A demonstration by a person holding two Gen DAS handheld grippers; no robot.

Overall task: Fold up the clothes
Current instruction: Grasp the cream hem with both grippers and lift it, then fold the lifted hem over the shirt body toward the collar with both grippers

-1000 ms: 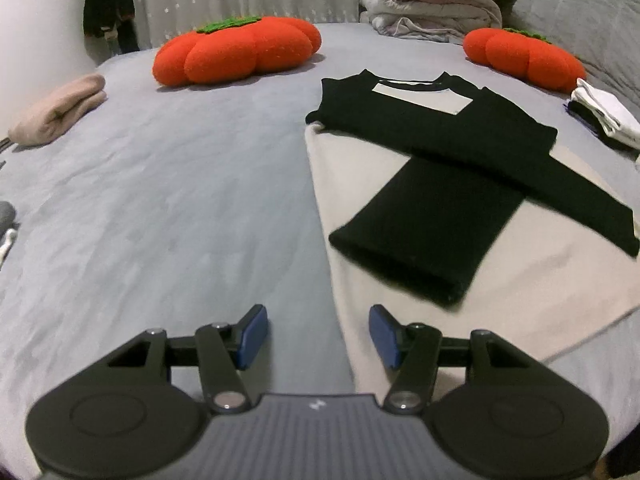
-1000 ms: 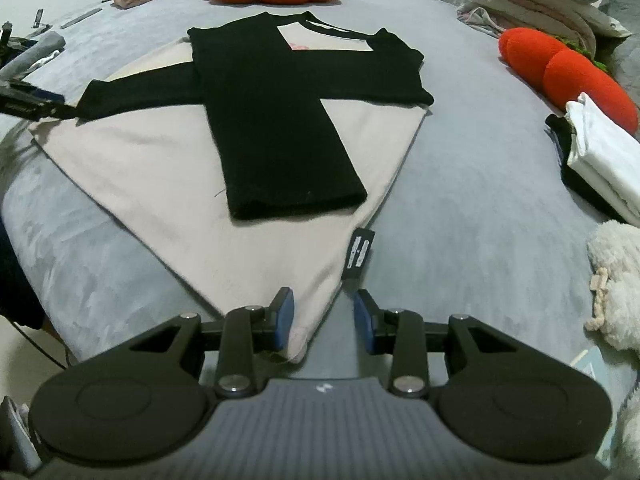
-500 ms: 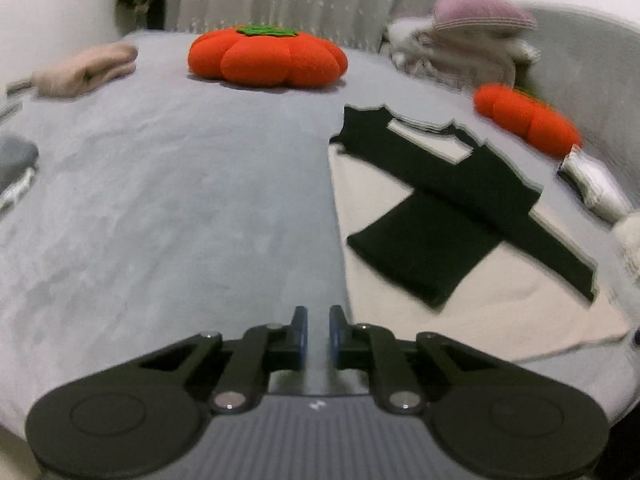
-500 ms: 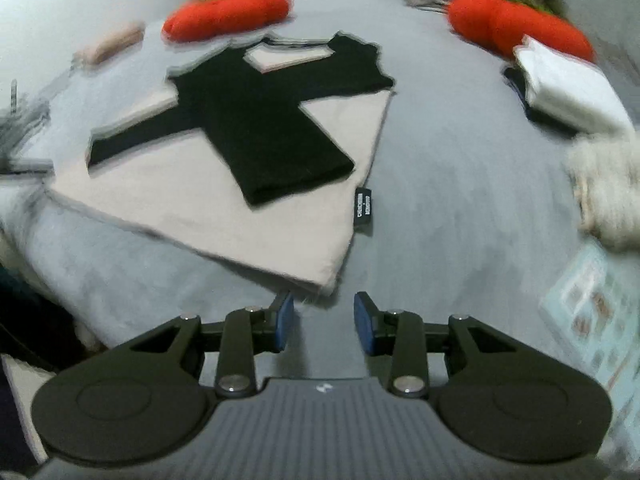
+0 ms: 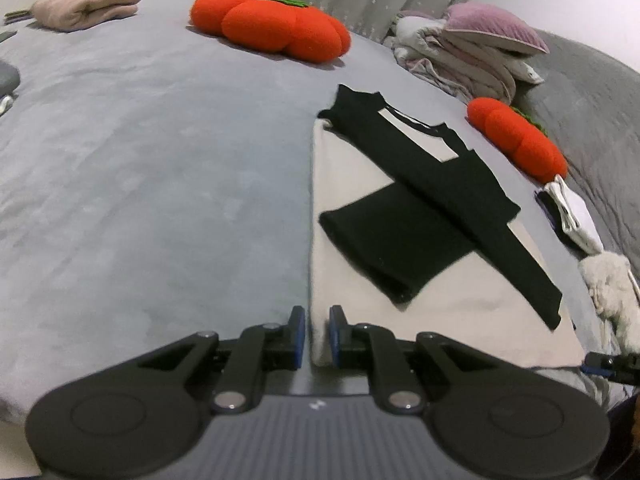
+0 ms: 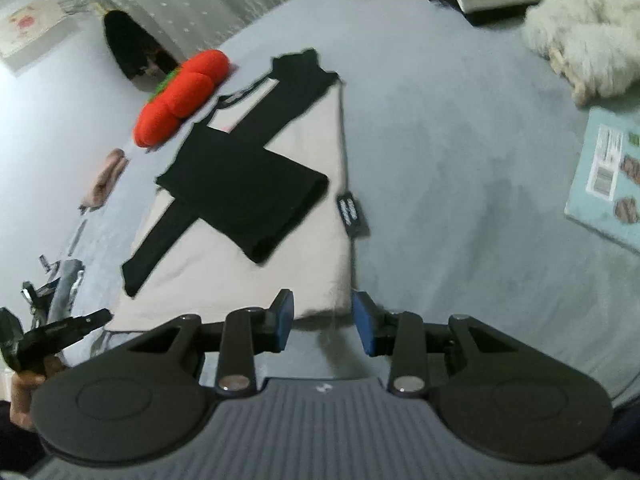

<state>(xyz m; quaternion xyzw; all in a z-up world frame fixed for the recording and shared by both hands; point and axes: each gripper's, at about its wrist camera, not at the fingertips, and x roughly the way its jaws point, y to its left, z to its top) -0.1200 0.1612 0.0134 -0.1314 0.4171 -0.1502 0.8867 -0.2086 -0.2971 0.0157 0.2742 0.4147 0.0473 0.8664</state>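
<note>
Beige garment (image 5: 460, 304) lies flat mid-frame on grey bed (image 5: 140, 168), folded black sweater (image 5: 404, 236) on top. Left tongs (image 5: 317, 334) narrow, straddling beige corner at lower centre. Right tongs (image 6: 322, 322) wide, at opposite corner, gripping nothing.

Your left wrist camera sits low over the near edge of the grey bed (image 5: 140, 168), looking forward along the left gripper (image 5: 317, 334) toward the curtain and the far pumpkin cushion (image 5: 272, 26). The beige garment (image 5: 352, 168) with its black sweater (image 5: 416, 204) lies close ahead, right of centre.

Your right wrist camera looks from the same near edge but is rolled, so the bed tilts; the right gripper (image 6: 322, 320) frames the beige garment's (image 6: 312, 184) near corner.

Both views share the black sweater (image 6: 244, 184), the beige garment and that pumpkin cushion (image 6: 180, 96). Each camera catches the other gripper at its frame edge.
</note>
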